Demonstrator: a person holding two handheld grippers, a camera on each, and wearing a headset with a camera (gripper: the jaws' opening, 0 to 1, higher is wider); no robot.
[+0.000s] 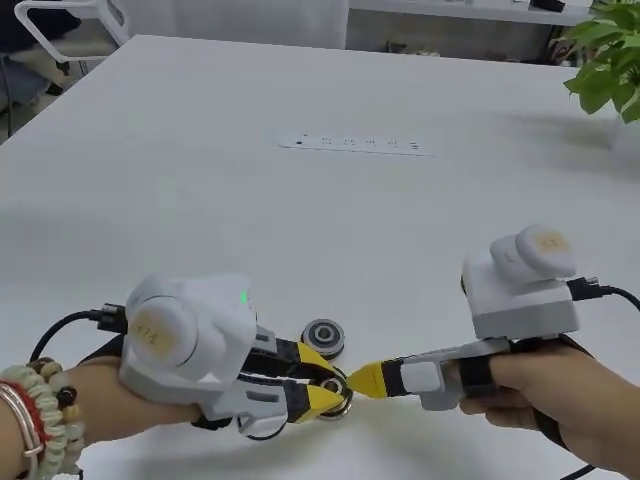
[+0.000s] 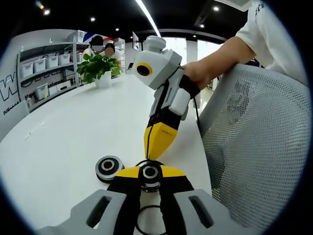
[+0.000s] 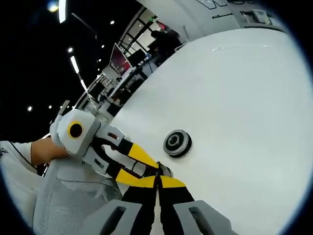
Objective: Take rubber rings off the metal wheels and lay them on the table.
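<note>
**One wheel clamped, its ring not yet seen off**

The job was judged to be at an early stage. The clamped wheel [image 2: 150,175] was held down on the worktop [image 1: 320,200] by the left gripper [image 1: 326,382], whose fingers were closed narrowly on its two sides. The right gripper [image 1: 364,380] was brought in from three o'clock in the head view. Its fingers were pressed together with no gap, and their shared tip was set against the rim of the clamped wheel, seemingly to pry at the rubber ring. Whether that ring had begun to lift could not be told.

A second wheel [image 1: 323,337] was lying free just beside the clamped wheel, at about eleven o'clock of it. Its black outer band [image 2: 98,169] was taken to be a ring not yet removed.

A thin dark loop [image 2: 149,208] was seen on the worktop under the left gripper, at six o'clock in the left gripper view. It might have been a ring already laid down, or a cable; this could not be settled.

Both wheels were set straight on the bare worktop rather than in any tray or box.
</note>
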